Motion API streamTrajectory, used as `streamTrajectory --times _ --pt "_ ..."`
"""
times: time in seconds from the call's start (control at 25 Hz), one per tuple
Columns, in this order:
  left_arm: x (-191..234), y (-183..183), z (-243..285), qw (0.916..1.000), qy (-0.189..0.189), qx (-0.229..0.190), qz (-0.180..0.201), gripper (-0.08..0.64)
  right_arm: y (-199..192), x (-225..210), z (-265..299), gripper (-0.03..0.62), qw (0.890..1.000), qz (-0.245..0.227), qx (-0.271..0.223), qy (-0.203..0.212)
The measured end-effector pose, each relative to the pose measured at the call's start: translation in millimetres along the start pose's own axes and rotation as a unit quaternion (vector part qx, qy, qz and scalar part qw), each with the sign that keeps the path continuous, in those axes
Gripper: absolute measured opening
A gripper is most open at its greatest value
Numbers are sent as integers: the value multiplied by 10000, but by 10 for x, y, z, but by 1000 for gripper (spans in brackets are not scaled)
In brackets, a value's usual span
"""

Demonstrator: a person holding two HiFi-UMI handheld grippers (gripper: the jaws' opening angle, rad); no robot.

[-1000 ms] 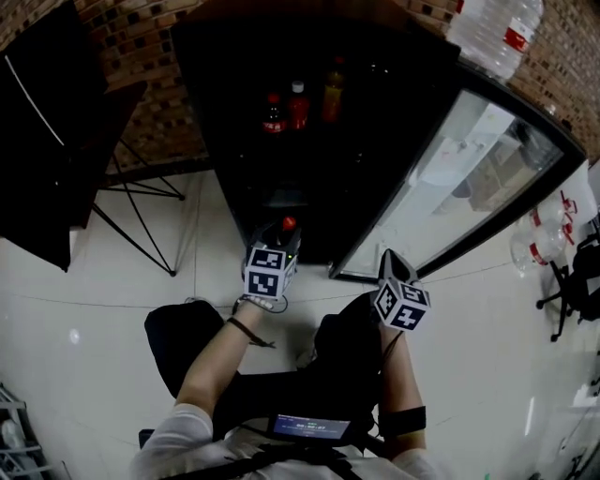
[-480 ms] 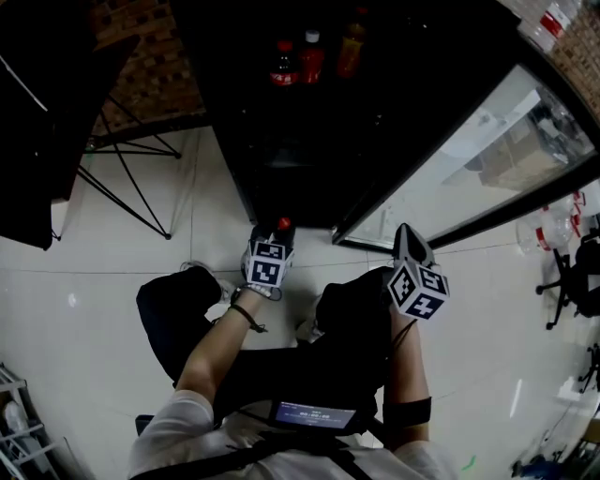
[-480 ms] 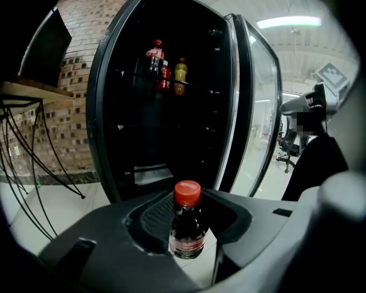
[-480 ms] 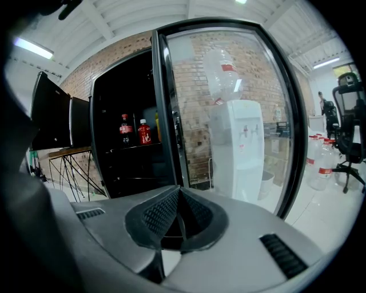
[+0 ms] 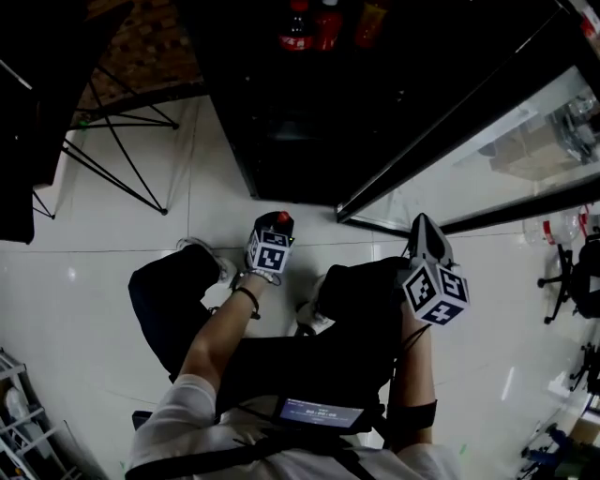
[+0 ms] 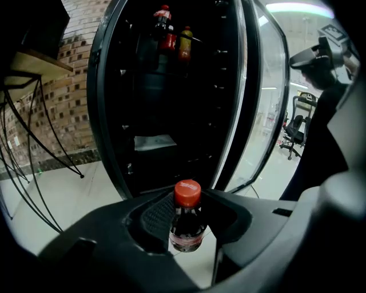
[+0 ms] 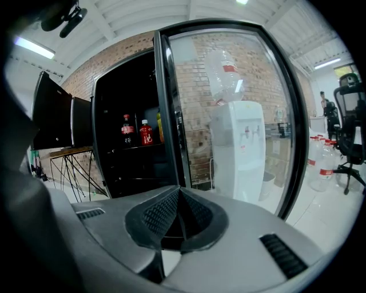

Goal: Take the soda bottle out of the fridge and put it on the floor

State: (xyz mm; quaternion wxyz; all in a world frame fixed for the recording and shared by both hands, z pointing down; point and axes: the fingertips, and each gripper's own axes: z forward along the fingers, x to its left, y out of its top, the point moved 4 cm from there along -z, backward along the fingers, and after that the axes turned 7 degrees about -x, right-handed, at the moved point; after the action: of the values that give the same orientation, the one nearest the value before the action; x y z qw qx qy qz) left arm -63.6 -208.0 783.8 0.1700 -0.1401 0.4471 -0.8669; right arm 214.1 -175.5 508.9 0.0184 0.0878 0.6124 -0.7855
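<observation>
My left gripper [image 6: 186,220] is shut on a small soda bottle [image 6: 186,217] with a red cap and dark drink, held upright between the jaws. In the head view the bottle's cap [image 5: 282,218] peeks out past the left gripper [image 5: 275,234], low over the white floor just in front of the open black fridge [image 5: 309,112]. My right gripper [image 5: 424,234] is shut with nothing in it, held near the glass fridge door [image 5: 487,122]. Its pads [image 7: 171,214] meet in the right gripper view.
Three more bottles [image 5: 328,23] stand on a fridge shelf, seen too as bottles [image 6: 171,34] high in the left gripper view. A black-legged stand [image 5: 112,150] is to the left. A water dispenser [image 7: 243,143] shows through the glass door. The person's knees [image 5: 187,291] are close below the grippers.
The left gripper has drawn the bottle back out of the fridge toward the person and lower over the floor. The right gripper has drifted right and back.
</observation>
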Motion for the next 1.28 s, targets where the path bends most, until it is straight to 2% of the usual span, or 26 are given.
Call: streamTrajectory --times 0.4,0.56,1.0,1.28 --pt "191 -771 460 9989 43 429 -196 143 24 69 37 17 9999 -61 -51 73" --pt "241 -1094 648 9977 118 643 -164 141 12 58 68 17 9999 -62 -62 86" --pt "220 -1488 960 9947 2 1008 -226 141 10 73 97 16 10000 -51 -68 52" --pt "265 -1627 1134 9925 -5 1220 -103 141 2 86 109 17 10000 -36 -65 49"
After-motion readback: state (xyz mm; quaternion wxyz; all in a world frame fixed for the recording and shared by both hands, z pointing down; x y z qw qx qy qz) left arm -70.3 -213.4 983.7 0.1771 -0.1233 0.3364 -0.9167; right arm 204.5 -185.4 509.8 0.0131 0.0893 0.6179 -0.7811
